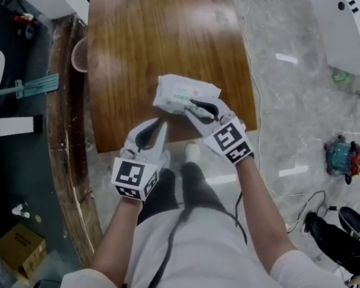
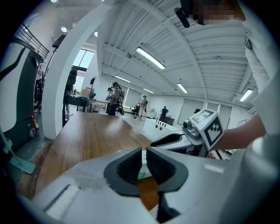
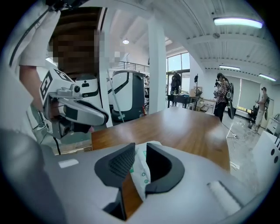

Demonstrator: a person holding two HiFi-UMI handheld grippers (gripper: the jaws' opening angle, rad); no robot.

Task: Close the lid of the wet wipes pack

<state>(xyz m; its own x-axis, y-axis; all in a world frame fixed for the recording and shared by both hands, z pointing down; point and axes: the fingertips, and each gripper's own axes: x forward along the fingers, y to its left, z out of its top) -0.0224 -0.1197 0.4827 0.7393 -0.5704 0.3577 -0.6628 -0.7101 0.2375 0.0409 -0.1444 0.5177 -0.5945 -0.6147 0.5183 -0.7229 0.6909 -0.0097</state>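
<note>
Status: wet wipes pack sits over the near end of the table, between the 2 grippers. Can't tell if it's touching the wood.

Right gripper is clamped on the pack's near-right side, with soft film bunched between the pads. Left gripper has its jaws almost together with a sliver of white/green pack in the slit. I read that as a pinch on the thin near-left edge, low confidence. Lid state isn't readable in any view.

Risks:
- Both grips are on film, not on the stiff lid frame. The pack can sag or twist, so a press on the lid has nothing behind it.
- If the left pinch is only a thin edge, it probably slips once the right one lets go to work the lid.
- The pack is close to the near table edge. A slip there drops it onto the person's legs or the floor.
- A squeeze through the film could push wipes out under the lid and stop it latching.

Room:
- Open wood runs ahead of the pack, so I'd set it down further in.
- Right table edge is near the right gripper.
- The cup at the left edge is well apart.
</note>
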